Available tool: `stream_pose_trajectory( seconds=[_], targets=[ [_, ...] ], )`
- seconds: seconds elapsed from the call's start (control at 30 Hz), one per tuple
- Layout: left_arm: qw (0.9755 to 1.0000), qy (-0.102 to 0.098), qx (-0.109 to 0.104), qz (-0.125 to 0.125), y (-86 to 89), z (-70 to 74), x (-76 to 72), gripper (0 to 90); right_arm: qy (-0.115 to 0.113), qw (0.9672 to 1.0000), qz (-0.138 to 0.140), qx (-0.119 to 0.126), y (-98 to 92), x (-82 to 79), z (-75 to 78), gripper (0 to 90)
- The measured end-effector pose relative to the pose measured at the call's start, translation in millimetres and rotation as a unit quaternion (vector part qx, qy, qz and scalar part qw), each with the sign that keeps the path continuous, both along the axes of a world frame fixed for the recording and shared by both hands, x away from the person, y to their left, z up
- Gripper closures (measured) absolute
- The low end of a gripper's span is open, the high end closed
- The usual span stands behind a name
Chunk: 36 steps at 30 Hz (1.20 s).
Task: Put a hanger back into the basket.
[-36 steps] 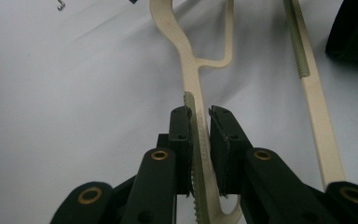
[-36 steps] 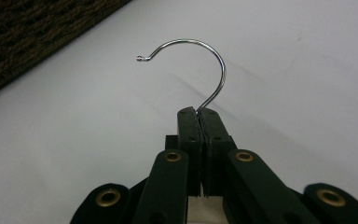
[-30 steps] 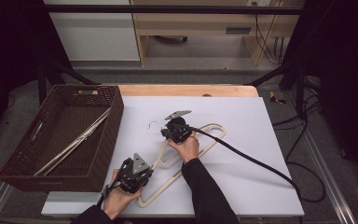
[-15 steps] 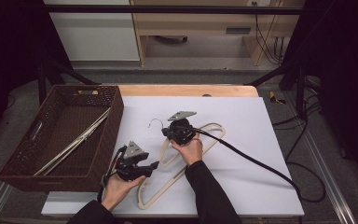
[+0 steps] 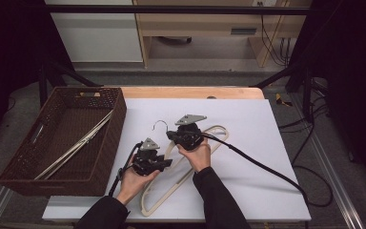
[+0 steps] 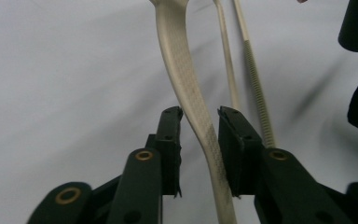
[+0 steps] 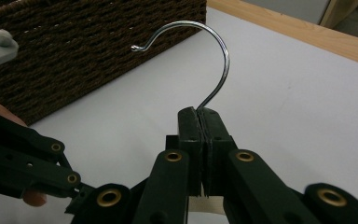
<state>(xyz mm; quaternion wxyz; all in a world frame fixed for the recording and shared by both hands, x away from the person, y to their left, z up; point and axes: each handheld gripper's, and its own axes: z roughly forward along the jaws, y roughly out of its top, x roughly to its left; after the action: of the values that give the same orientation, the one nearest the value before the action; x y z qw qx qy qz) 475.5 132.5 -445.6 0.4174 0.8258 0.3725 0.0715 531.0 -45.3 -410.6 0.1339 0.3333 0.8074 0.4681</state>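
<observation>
while right claw point(image 7: 199, 114) clamps hanger hook point(image 7: 200, 56), left claw point(image 6: 199, 116), just closing, straddles hanger arm point(image 6: 186, 88) without pressing it.

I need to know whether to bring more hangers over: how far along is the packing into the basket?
Done: one hanger already lies in the brown basket. In hand: the right gripper is shut on the metal hook of the cream hanger; the left gripper has just been closing, its jaws around the hanger's arm with slight gaps showing. Left: lifting it off the white table into the basket.
</observation>
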Motion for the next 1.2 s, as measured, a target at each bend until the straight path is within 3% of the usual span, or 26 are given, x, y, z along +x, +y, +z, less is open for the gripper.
stream_pose_trajectory(
  seconds=[0.17, 0.3, 0.53, 0.9, 1.03, 1.2],
  targets=[
    [0.9998, 0.011, -0.015, 0.006, 0.1, 2.9, -2.3, 77.4, -0.003, 1.0000, 0.002, 0.004, -4.1, -4.6, 4.4, 88.6],
    [0.9996, 0.004, -0.027, 0.006, -1.8, 6.7, -8.3, 79.1, -0.016, 0.9998, 0.007, -0.009, -8.7, -12.7, 12.8, 87.5],
    [0.9985, -0.004, -0.054, -0.005, -5.7, 16.4, -20.3, 84.3, -0.023, 0.9996, 0.014, 0.001, -29.9, -32.7, 30.6, 74.4],
    [0.9982, -0.035, -0.035, -0.035, -11.9, 29.3, -37.4, 86.4, -0.054, 0.9981, 0.009, 0.028, -74.1, -71.2, 46.0, 49.6],
    [0.9975, -0.054, -0.022, -0.041, -11.8, 34.3, -42.9, 86.7, -0.063, 0.9971, -0.008, 0.042, -94.1, -82.7, 44.7, 40.7],
    [0.9966, -0.065, -0.022, -0.044, -10.9, 40.0, -46.9, 86.8, -0.070, 0.9953, -0.027, 0.061, -124.6, -94.0, 36.0, 31.6]
  ],
)
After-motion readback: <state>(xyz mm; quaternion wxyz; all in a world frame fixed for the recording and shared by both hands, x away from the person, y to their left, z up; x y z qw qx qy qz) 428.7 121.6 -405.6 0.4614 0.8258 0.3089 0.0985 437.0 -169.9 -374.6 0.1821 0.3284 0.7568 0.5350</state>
